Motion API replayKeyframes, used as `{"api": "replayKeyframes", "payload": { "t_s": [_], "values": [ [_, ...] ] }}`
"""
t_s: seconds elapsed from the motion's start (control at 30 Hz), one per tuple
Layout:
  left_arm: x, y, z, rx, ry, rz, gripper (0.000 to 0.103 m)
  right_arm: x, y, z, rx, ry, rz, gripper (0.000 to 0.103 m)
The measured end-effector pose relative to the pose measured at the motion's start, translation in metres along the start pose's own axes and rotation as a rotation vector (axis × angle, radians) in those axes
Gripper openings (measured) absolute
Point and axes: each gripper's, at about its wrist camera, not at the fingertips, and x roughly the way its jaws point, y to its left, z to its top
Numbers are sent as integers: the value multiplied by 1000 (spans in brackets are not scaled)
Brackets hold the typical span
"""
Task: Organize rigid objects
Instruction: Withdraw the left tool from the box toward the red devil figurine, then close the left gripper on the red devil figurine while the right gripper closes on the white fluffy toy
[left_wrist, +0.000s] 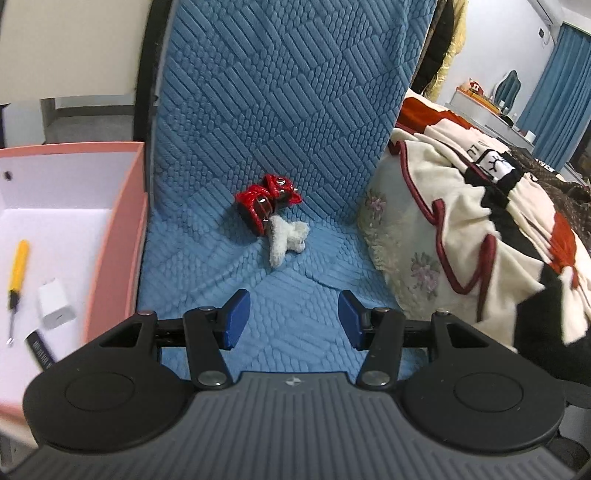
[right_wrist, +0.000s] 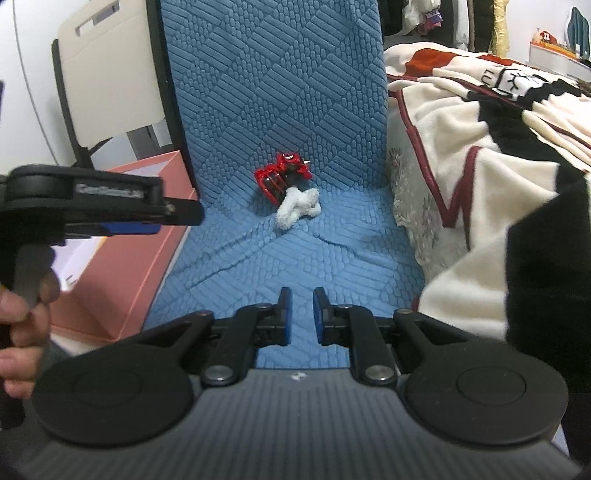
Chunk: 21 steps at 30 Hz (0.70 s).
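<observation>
A red and black toy (left_wrist: 266, 203) lies on the blue quilted seat cover, at the crease with the backrest, touching a small white plush piece (left_wrist: 286, 238). Both also show in the right wrist view: the toy (right_wrist: 282, 181) and the plush (right_wrist: 297, 208). My left gripper (left_wrist: 292, 319) is open and empty, well short of the toy. My right gripper (right_wrist: 300, 316) is empty, its blue pads a narrow gap apart, also short of the toy. The left gripper shows from the side in the right wrist view (right_wrist: 147, 218), above the pink box.
A pink box (left_wrist: 118, 206) stands left of the seat and holds a yellow screwdriver (left_wrist: 16, 277), a white charger (left_wrist: 55, 304) and a dark stick (left_wrist: 40, 350). A cream, red and black blanket (left_wrist: 480, 229) is piled to the right. A folding chair (right_wrist: 110, 74) stands behind.
</observation>
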Motion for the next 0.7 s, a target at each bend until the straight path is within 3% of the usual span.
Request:
{"api": "replayKeyframes", "payload": {
  "t_s": [0.03, 0.2, 0.37, 0.63, 0.7],
  "values": [
    [10, 2, 3, 6, -6, 0, 59, 5, 1, 2, -5, -1, 4, 34],
    [53, 16, 22, 6, -17, 1, 60, 33, 0, 10, -1, 17, 10, 34],
    [88, 27, 43, 47, -8, 25, 68, 64, -6, 20, 27, 30, 26, 34],
    [133, 36, 77, 89, 20, 24, 68, 111, -5, 39, 11, 47, 42, 34],
    [146, 38, 85, 108, 33, 38, 68, 124, -9, 45, 25, 54, 33, 38]
  ]
}}
